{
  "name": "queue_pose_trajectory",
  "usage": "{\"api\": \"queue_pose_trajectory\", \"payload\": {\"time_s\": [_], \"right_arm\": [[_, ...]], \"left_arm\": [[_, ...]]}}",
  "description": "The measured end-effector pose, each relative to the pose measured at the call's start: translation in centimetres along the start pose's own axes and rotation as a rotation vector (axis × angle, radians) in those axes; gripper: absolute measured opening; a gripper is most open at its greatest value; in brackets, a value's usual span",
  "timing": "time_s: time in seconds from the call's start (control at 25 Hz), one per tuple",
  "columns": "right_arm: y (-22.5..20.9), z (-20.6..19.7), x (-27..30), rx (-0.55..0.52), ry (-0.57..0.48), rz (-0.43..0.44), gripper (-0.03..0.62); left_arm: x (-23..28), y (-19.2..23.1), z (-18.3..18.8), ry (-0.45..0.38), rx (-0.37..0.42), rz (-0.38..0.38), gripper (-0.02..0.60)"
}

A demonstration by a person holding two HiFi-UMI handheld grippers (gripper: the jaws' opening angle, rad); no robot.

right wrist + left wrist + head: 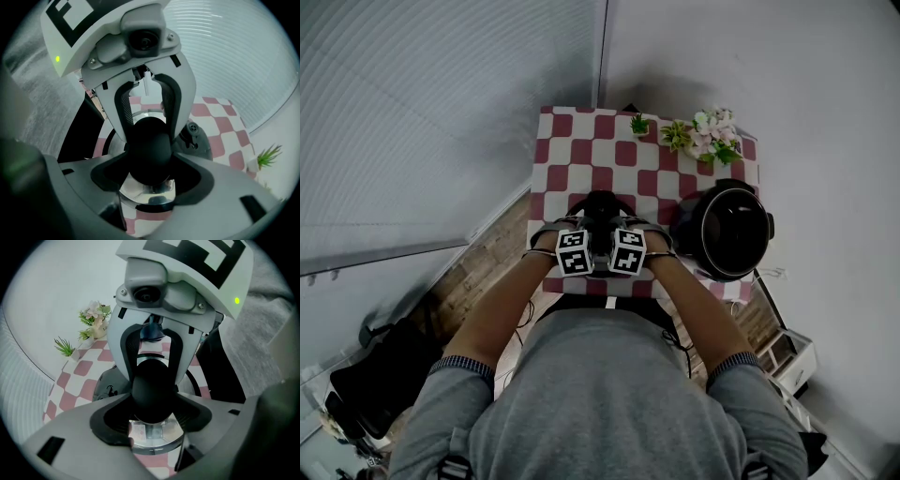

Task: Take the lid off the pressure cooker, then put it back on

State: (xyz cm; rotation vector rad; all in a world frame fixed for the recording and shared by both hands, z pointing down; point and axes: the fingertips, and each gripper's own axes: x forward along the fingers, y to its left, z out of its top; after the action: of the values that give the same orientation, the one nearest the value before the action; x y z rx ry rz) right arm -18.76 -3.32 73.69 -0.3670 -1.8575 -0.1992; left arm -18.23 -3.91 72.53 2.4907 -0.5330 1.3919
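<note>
a small table (pixel 581 150) with a red-and-white checked top is seen from above. the pot (pixel 701 246) stands open at the table's right, and its dark inside is shown. the lid (pixel 157 434) is off and is found just left of the pot, over the near middle of the table. whether it rests on the table or is held clear of it cannot be told.

both grippers meet over the lid, pointed steeply down. the left gripper (pixel 151 401) is spread wide, with its jaws set against the lid's round black knob (pixel 151 387). the right gripper (pixel 151 159) is set on the same knob from the opposite side, also wide. shiny steel is seen beneath the knob. small plants (pixel 712 131) are lined along the far edge.

removal is judged done, and the step in hand is taken to be the grip for the return. next, the lid would need to be kept level, carried right, centred over the pot and lowered. an even squeeze from both sides is called for, as the knob looks smooth.
</note>
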Motion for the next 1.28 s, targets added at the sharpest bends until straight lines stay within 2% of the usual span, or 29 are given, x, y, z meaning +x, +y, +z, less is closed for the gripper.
{"api": "queue_pose_trajectory", "payload": {"time_s": [0.44, 0.6, 0.68, 0.88, 1.28], "right_arm": [[1.0, 1.1, -4.2, 0.031, -0.029, -0.027, 0.291], [1.1, 1.7, -6.8, 0.045, -0.046, -0.058, 0.291], [1.0, 1.9, -8.3, 0.059, -0.049, -0.071, 0.291], [1.4, 2.5, -12.2, 0.105, -0.056, -0.07, 0.291], [1.1, 2.3, -19.7, 0.141, -0.06, -0.168, 0.291]], "left_arm": [[-3.9, -1.1, 2.5, -0.019, 0.063, -0.014, 0.295], [-6.2, -0.8, 4.1, -0.025, 0.119, 0.011, 0.295], [-7.2, -0.7, 5.0, -0.02, 0.146, 0.014, 0.295], [-10.4, -1.5, 7.8, -0.017, 0.172, -0.038, 0.295], [-14.8, -1.4, 13.5, -0.003, 0.271, 0.002, 0.295]]}}
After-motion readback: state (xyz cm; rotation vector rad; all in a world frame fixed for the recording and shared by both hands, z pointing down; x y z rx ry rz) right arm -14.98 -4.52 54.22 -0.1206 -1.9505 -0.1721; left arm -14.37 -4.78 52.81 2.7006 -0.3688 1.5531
